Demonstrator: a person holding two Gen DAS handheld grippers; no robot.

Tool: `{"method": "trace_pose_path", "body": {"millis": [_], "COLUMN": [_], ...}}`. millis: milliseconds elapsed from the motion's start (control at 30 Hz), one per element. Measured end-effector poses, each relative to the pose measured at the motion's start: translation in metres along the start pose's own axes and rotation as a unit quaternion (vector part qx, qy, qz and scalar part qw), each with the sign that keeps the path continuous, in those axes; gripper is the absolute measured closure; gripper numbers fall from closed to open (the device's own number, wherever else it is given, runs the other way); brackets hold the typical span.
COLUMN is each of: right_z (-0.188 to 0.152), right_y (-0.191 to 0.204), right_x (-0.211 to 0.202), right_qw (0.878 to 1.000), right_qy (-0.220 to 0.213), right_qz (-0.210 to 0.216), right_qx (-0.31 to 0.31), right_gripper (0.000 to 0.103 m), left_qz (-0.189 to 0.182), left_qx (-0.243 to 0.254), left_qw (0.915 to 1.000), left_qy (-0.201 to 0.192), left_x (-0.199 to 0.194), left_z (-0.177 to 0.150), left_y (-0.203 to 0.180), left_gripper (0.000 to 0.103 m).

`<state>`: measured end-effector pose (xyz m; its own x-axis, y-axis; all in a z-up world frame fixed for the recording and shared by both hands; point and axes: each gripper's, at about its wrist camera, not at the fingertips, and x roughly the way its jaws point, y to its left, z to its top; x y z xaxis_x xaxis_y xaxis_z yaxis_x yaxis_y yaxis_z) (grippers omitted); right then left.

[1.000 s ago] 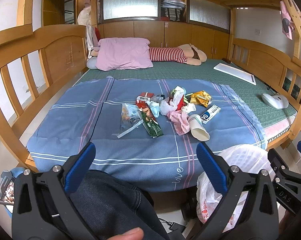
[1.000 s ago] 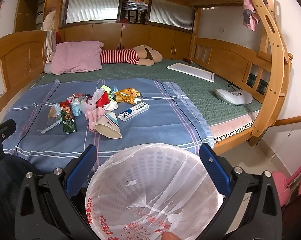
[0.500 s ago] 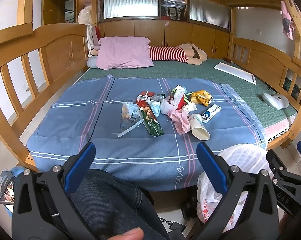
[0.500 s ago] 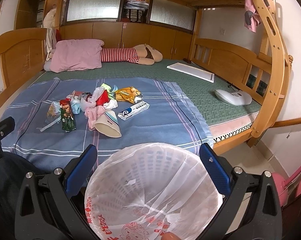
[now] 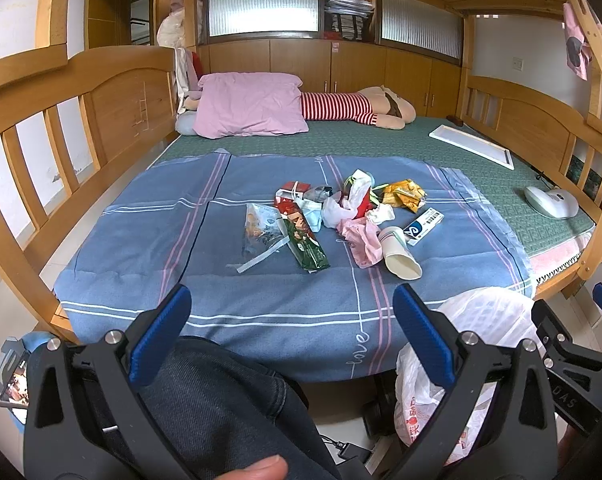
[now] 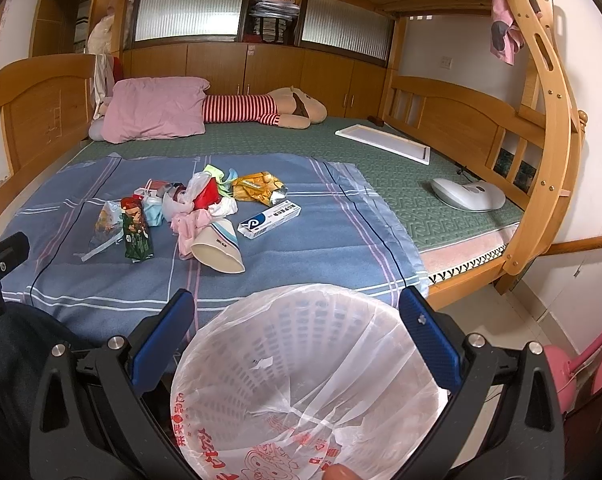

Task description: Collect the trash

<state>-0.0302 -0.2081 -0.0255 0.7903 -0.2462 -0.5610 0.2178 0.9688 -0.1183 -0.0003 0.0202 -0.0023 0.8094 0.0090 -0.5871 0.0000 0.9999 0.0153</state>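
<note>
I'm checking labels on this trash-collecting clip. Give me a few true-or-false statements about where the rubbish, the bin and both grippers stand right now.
1. The paper cup lies on its side on the blue sheet. True.
2. The right gripper is shut on the toothpaste box. False: its jaws are open and empty, and the box lies on the sheet.
3. The lined wastebasket already holds wrappers. False: nothing shows inside its plastic liner.
4. The left gripper is open and holds nothing. True.
5. The green snack packet lies left of the paper cup. True.
</note>
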Motion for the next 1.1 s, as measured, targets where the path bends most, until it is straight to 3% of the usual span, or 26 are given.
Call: {"method": "trace_pose_path", "body": {"millis": [1100], "right_z": [-0.001], "right_y": [0.001], "right_x": [0.001], "right_qw": [1.0], "right_qy": [-0.011], "right_qz": [-0.008], "right_qx": [0.01], "right_gripper": [0.003], "left_qz": [0.015], "left_qx": [0.007], "left_qw": [0.9998], "left_qy": [0.006], "left_x": [0.012], "left_z": [-0.004], "left_y": [0.006], "left_gripper": [0.003]}}
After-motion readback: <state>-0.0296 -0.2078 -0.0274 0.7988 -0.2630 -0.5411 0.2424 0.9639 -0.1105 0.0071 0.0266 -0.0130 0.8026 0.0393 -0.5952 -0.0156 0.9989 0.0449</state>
